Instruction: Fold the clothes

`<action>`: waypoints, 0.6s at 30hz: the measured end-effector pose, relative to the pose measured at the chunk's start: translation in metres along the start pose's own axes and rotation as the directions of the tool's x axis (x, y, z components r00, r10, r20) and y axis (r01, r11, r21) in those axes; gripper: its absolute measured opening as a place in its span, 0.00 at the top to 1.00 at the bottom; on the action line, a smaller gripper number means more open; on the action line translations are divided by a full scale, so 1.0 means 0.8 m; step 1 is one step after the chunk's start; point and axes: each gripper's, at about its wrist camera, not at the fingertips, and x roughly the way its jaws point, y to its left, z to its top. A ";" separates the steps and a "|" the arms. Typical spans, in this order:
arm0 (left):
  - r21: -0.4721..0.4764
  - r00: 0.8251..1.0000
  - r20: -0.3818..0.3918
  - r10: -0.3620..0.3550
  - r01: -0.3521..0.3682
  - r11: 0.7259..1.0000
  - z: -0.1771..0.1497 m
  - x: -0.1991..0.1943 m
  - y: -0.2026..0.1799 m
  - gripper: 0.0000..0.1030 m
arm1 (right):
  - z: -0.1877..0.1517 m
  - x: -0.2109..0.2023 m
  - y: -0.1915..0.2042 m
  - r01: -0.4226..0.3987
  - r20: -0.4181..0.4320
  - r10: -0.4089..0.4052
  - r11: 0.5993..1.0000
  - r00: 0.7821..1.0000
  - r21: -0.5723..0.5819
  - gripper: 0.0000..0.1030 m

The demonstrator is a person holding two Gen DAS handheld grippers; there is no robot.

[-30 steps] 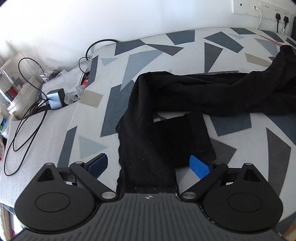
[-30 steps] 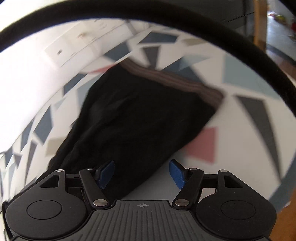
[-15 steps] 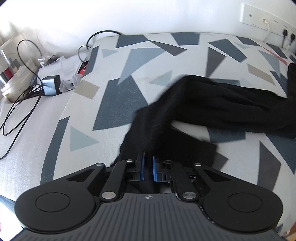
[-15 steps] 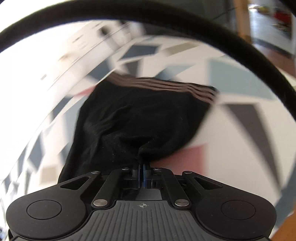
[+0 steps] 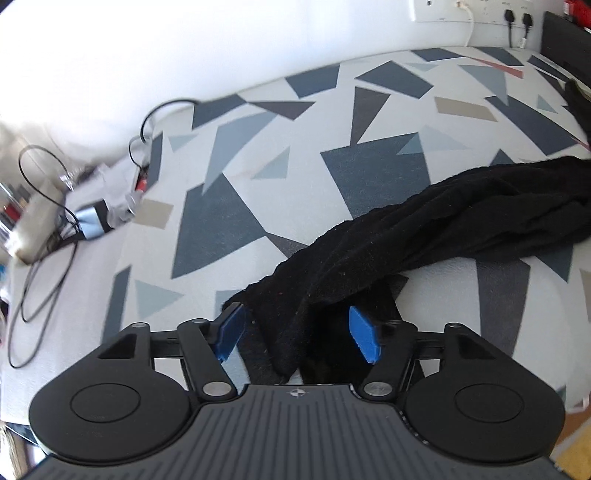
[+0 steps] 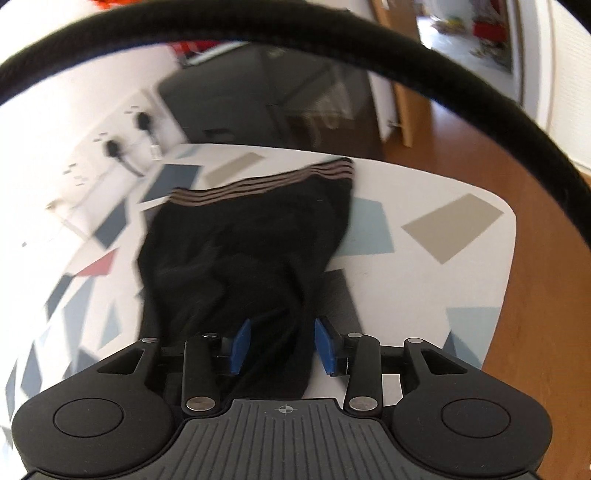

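On the left side of the left wrist view, black cables (image 5: 44,236) loop over a plain grey strip beside the left edge of the bed (image 5: 229,229), where a small blue-grey box (image 5: 90,225) and some blurred clutter crowd that edge. The bed's cover, white with grey, blue and tan triangles, lies bare from there across its middle up to the far edge at the white wall, so that stretch offers free room. The left gripper (image 5: 297,334) has its blue pads (image 5: 229,330) standing apart and widening, with a fold of the black garment (image 5: 424,236) lying loose between them, not pinched. The garment runs from the near edge out toward the right edge of the bed. A white socket strip (image 5: 480,11) with plugs sits on the wall above the far right corner; no writing on it can be read. In the right wrist view, the right gripper (image 6: 282,345) is narrower but also parting, the black cloth passing between its pads without being pressed; the garment's striped waistband (image 6: 266,184) lies near the far edge. The bed's rounded right corner (image 6: 506,221) borders bare wooden floor (image 6: 546,295), and a black cable (image 6: 295,29) arcs across the top of the view.
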 end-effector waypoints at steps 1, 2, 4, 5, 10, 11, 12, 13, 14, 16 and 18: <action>0.006 1.000 0.005 0.002 -0.002 1.000 -0.003 -0.006 0.000 0.37 | -0.007 -0.009 0.003 -0.022 -0.006 0.022 1.000 1.000 -0.009 0.63; 0.008 1.000 0.010 -0.004 0.004 1.000 -0.007 -0.012 0.000 0.37 | -0.007 -0.019 0.005 -0.055 -0.024 0.055 0.998 0.998 -0.018 0.63; 0.014 0.999 0.015 -0.037 0.037 0.999 -0.015 -0.022 -0.002 0.37 | -0.012 -0.023 0.019 -0.140 -0.077 0.136 0.989 0.988 -0.049 0.63; 0.020 0.998 0.019 -0.060 0.060 0.998 -0.019 -0.027 -0.004 0.37 | -0.020 -0.023 0.027 -0.179 -0.114 0.170 0.981 0.979 -0.074 0.63; 0.047 0.993 0.011 -0.114 0.113 0.992 -0.031 -0.026 -0.024 0.37 | -0.064 -0.022 0.057 -0.312 -0.259 0.274 0.942 0.926 -0.119 0.63; 0.051 0.993 0.009 -0.119 0.118 0.992 -0.032 -0.023 -0.028 0.37 | -0.069 -0.018 0.062 -0.325 -0.280 0.282 0.938 0.917 -0.117 0.63; 0.056 0.992 0.007 -0.124 0.124 0.991 -0.034 -0.020 -0.032 0.37 | -0.073 -0.014 0.067 -0.337 -0.301 0.290 0.934 0.908 -0.115 0.64; 0.057 0.992 0.001 -0.125 0.124 0.991 -0.034 -0.016 -0.035 0.37 | -0.077 -0.010 0.072 -0.349 -0.321 0.298 0.930 0.899 -0.112 0.64; 0.058 0.993 -0.007 -0.119 0.120 0.991 -0.037 -0.010 -0.037 0.37 | -0.080 -0.008 0.076 -0.351 -0.328 0.296 0.928 0.897 -0.122 0.64; 0.043 0.993 -0.015 -0.118 0.119 0.992 -0.040 -0.005 -0.035 0.42 | -0.085 -0.007 0.084 -0.354 -0.337 0.292 0.925 0.895 -0.138 0.64; 0.013 0.992 -0.015 -0.122 0.122 0.992 -0.042 -0.004 -0.028 0.77 | -0.088 -0.007 0.091 -0.360 -0.342 0.296 0.922 0.892 -0.140 0.64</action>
